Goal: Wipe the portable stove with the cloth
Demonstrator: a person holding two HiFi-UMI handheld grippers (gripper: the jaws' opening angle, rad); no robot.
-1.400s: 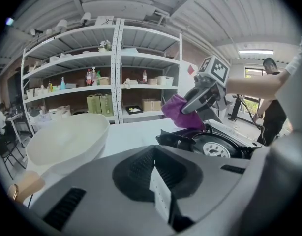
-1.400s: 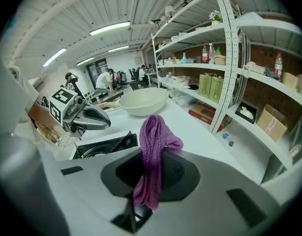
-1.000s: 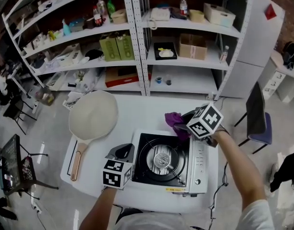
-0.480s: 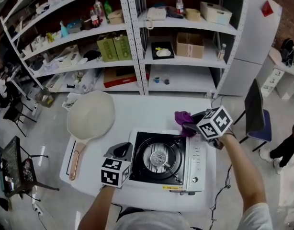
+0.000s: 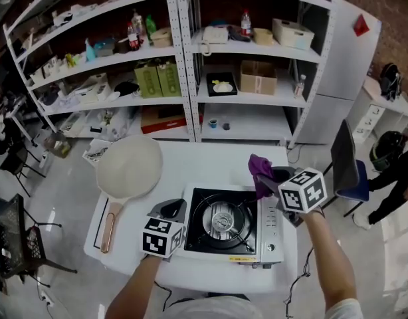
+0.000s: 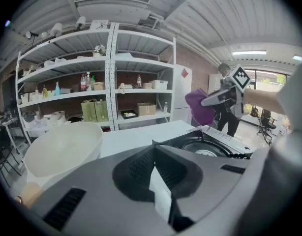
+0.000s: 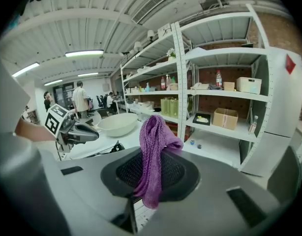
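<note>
1. At the near edge of the desk [image 5: 210, 157], the left gripper [image 5: 169, 210] is held just left of the stove [image 5: 225, 222]. Its jaws are pressed together with nothing between them, and its marker cube is beside the stove's near left corner
2. The stove sits toward the desk's near right corner. It has a black top with a round burner [image 5: 224, 219] in the middle and a white control strip [image 5: 273, 226] down its right side
3. Over the stove's far right corner, the right gripper [image 5: 270, 177] is clenched on the cloth [image 5: 260, 169]. The cloth is a purple bunch that stands up out of the jaws and droops back over them. Whether it touches the stove cannot be told
4. A pale pan [image 5: 129, 167] rests toward the desk's far left corner. Its wooden handle [image 5: 109, 222] points at the near edge, and the pan is well apart from the stove
5. Beyond the desk's far edge stand white shelves [image 5: 184, 78] loaded with bottles, green cartons and a cardboard box [image 5: 258, 77]
6. Off the desk's right edge is a dark chair [image 5: 342, 167]. Farther right, a person [image 5: 398, 177] in dark clothes is cut by the frame
</note>
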